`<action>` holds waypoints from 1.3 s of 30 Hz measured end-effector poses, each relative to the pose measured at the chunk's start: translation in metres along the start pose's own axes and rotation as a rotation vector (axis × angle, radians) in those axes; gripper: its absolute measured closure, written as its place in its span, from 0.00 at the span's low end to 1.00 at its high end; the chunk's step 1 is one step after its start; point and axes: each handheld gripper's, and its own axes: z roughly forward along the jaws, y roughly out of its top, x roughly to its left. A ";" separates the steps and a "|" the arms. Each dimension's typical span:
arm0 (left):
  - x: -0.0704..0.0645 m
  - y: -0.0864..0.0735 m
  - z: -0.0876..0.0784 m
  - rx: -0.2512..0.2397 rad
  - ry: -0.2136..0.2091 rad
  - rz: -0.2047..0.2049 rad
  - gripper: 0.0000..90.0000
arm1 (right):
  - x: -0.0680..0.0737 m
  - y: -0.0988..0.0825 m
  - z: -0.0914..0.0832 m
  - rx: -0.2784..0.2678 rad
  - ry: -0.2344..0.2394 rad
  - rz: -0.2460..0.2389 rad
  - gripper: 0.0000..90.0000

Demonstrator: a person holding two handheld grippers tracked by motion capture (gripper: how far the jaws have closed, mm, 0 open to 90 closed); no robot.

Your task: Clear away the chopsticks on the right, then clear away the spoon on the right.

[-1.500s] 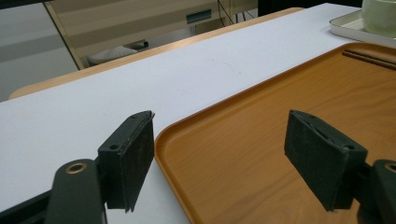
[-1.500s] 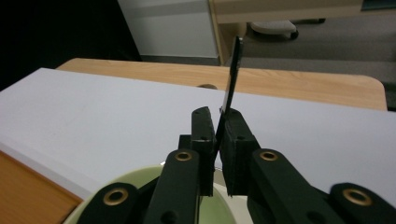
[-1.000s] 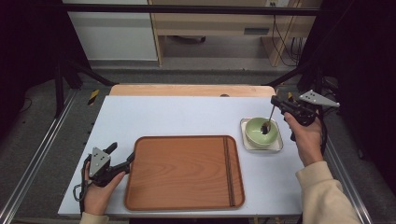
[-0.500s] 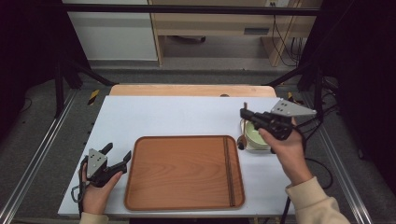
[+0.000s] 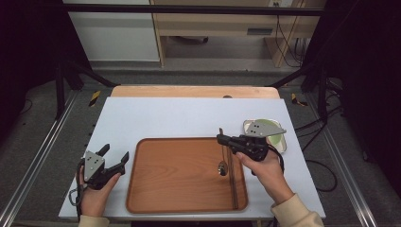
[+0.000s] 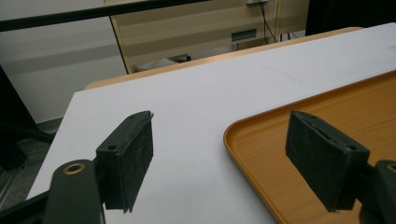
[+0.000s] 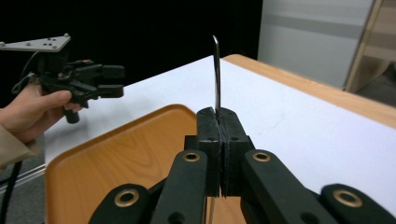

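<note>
My right gripper is shut on a metal spoon and holds it over the right part of the wooden tray. The spoon's bowl hangs just above the tray while its handle rises from between the closed jaws of the right gripper. My left gripper stands open by the tray's left edge with nothing between its pads. In the left gripper view the left gripper straddles the rim of the tray.
A pale green bowl on a small tray sits at the table's right side, behind the right hand. White table surface spreads beyond the wooden tray. The left gripper appears far off in the right gripper view, beyond the tray.
My right gripper has carried the spoon leftward from the green bowl to above the wooden tray. The left hand has stayed put.
</note>
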 end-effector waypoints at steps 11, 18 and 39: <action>-0.001 -0.001 0.001 0.002 0.000 0.006 0.26 | 0.010 -0.016 0.010 0.053 0.066 0.037 0.99; -0.002 -0.001 0.002 0.005 -0.004 0.007 0.26 | 0.015 -0.026 0.018 0.074 0.094 0.053 0.99; -0.004 -0.002 0.005 0.016 -0.013 0.018 0.26 | 0.017 -0.037 0.020 0.135 0.196 0.106 0.98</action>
